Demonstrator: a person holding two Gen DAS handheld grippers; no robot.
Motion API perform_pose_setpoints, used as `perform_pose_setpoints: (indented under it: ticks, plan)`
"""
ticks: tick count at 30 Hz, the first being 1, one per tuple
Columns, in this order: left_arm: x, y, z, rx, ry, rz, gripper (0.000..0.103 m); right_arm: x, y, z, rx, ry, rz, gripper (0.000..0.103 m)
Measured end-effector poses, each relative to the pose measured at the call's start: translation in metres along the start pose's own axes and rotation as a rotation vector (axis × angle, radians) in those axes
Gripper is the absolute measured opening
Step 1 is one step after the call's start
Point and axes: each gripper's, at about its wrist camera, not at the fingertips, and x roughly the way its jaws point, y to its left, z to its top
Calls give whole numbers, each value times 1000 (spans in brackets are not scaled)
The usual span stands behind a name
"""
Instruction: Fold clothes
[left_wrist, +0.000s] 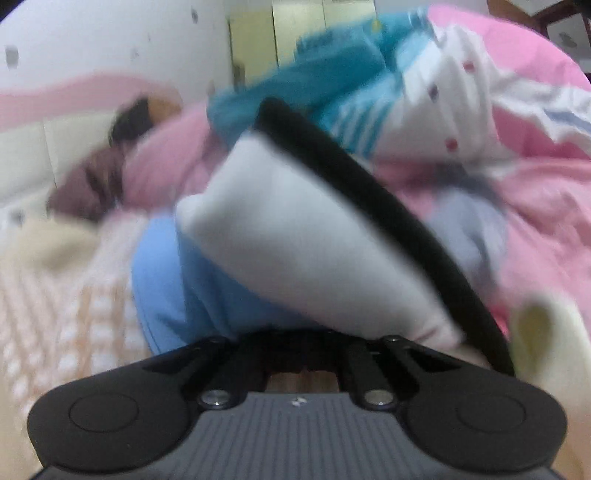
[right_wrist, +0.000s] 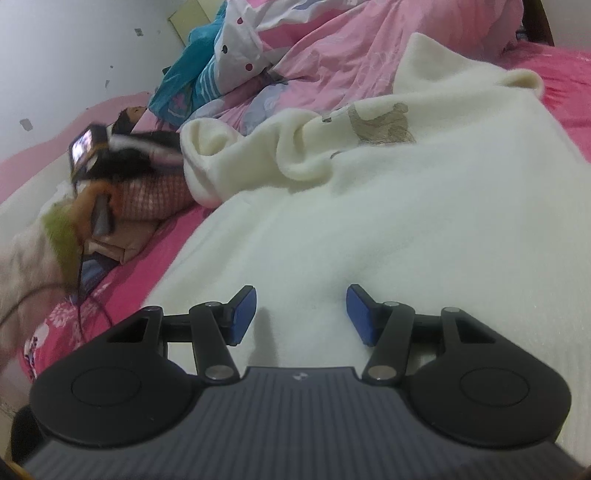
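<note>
The left wrist view is blurred by motion. A white garment with a black band (left_wrist: 295, 236) and a light blue part (left_wrist: 166, 280) fills its middle and covers my left gripper's fingers; the linkage bars stand close together, so the gripper is shut on this garment. In the right wrist view the left gripper (right_wrist: 90, 147) is far left, held by a hand (right_wrist: 92, 201), with the black-and-white garment (right_wrist: 147, 147) trailing from it. My right gripper (right_wrist: 301, 314) is open just above a cream fleece garment (right_wrist: 424, 206) with a brown bear print, and nothing is between its blue pads (right_wrist: 243, 314).
The bed has a bright pink sheet (right_wrist: 147, 266). A pink quilt (right_wrist: 332, 62) and teal and white clothes (right_wrist: 192, 74) are piled at the back. A checked pink garment (right_wrist: 155, 195) lies left of the fleece. A white wall (right_wrist: 74, 55) stands behind, and a cable (right_wrist: 79, 273) hangs from the left gripper.
</note>
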Motion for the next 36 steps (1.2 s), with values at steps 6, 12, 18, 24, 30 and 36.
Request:
perform_pose_setpoints:
  ticks: [6,12,18,24,30,36]
  plan:
    - [62,-26,22,92,-26,177,4,0,-3,1,2,4,11,54]
    - [109,-30,25,101,-21,255,3,-3,-3,-1,-9,4,19,54]
    - [145,-26,18,72,-32,312,10,0,-2,0,-11,11,26,56]
    - [114,-46,1,123,1,327,17,-2,-5,-1,2,9,42,56]
    - [25,-56,-25,275,62,196,44,-2,-8,1,21,6,54,56]
    - [-115,-46,-58,377,140,23,60,-1,-7,0,14,2,50,56]
